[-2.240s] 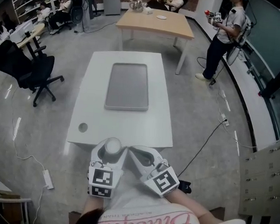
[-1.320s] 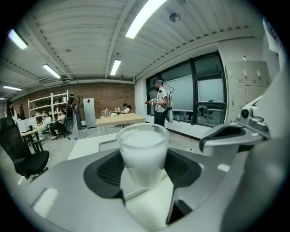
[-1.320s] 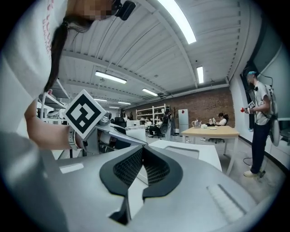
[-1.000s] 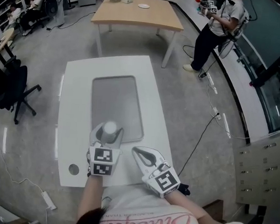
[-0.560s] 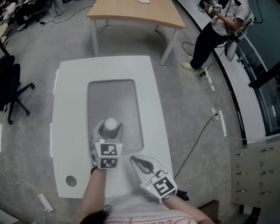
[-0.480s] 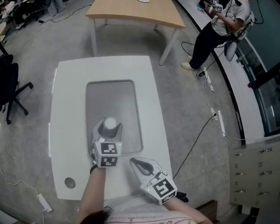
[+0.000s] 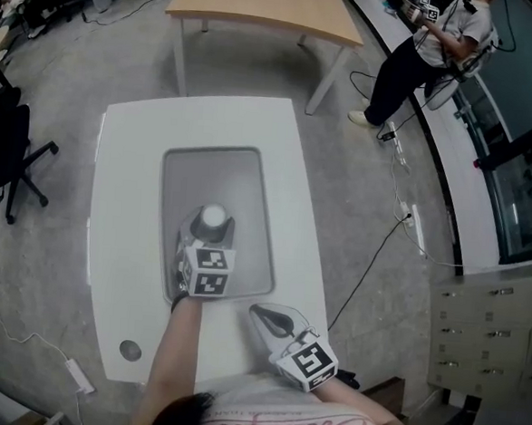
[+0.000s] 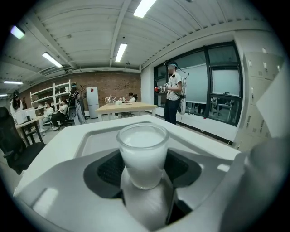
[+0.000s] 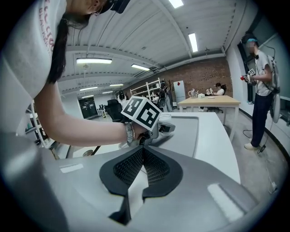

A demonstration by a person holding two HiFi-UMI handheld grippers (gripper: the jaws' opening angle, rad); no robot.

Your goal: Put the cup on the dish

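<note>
A frosted white cup (image 7: pixel 213 216) stands upright between the jaws of my left gripper (image 7: pixel 211 221), which is shut on it. In the left gripper view the cup (image 8: pixel 142 152) fills the gap of the left gripper (image 8: pixel 142 171), pads pressed on both sides. It is over the near half of the grey dish (image 7: pixel 210 169), a flat rectangular tray (image 8: pixel 90 141). Whether the cup's base touches the tray I cannot tell. My right gripper (image 7: pixel 271 318) is shut and empty, by the table's near edge; its pads meet in the right gripper view (image 9: pixel 142 153).
The tray lies on a white table (image 7: pixel 122 197) with a round hole (image 7: pixel 130 350) near its front left corner. A wooden table (image 7: pixel 262 2) stands beyond, a standing person (image 7: pixel 432 46) is at the far right, and an office chair (image 7: pixel 7 144) at the left.
My left gripper has carried the cup forward from the table's near edge to over the tray. The right gripper has stayed shut near the front edge.
</note>
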